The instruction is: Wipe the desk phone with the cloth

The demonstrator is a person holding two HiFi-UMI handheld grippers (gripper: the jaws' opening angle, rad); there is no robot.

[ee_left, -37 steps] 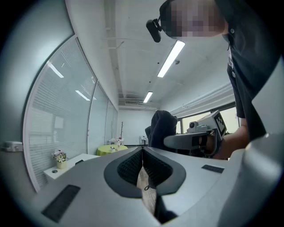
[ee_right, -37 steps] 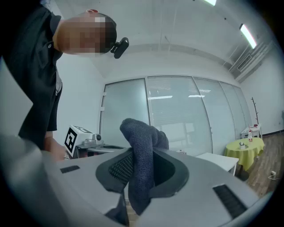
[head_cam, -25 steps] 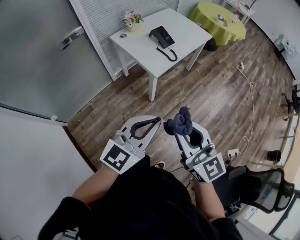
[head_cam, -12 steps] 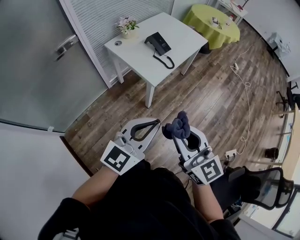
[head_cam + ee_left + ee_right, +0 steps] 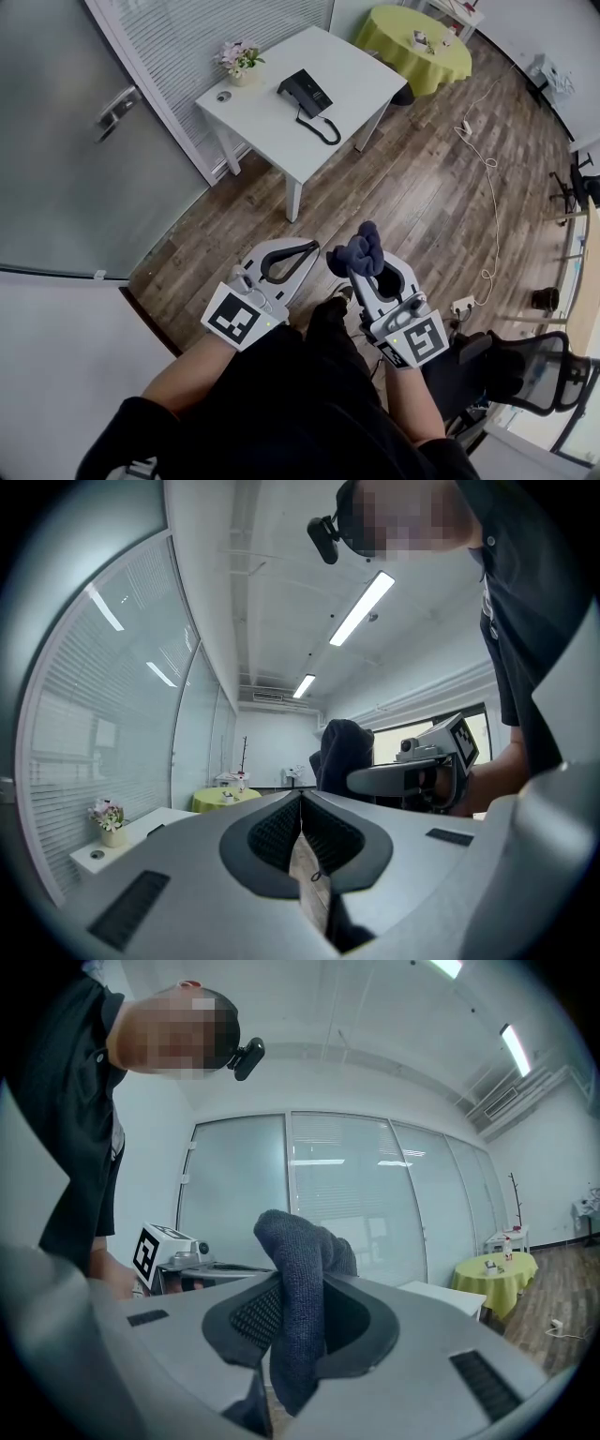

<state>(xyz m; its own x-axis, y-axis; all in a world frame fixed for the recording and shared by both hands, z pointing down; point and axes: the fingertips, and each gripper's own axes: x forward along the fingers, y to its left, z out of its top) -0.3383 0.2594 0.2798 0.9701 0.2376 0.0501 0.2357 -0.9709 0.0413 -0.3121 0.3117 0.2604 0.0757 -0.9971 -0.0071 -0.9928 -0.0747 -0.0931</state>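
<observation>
With the 2 grippers held near the person's body, the right gripper (image 5: 367, 267) grips the dark cloth (image 5: 357, 249), the left gripper (image 5: 309, 246) beside it is closed on nothing, and the desk phone (image 5: 305, 91) sits far off on the white table (image 5: 366, 70).

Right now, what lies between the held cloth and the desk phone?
From the cloth: bare wooden floor, then the white table top with the phone's cord; the head view shows it.
</observation>
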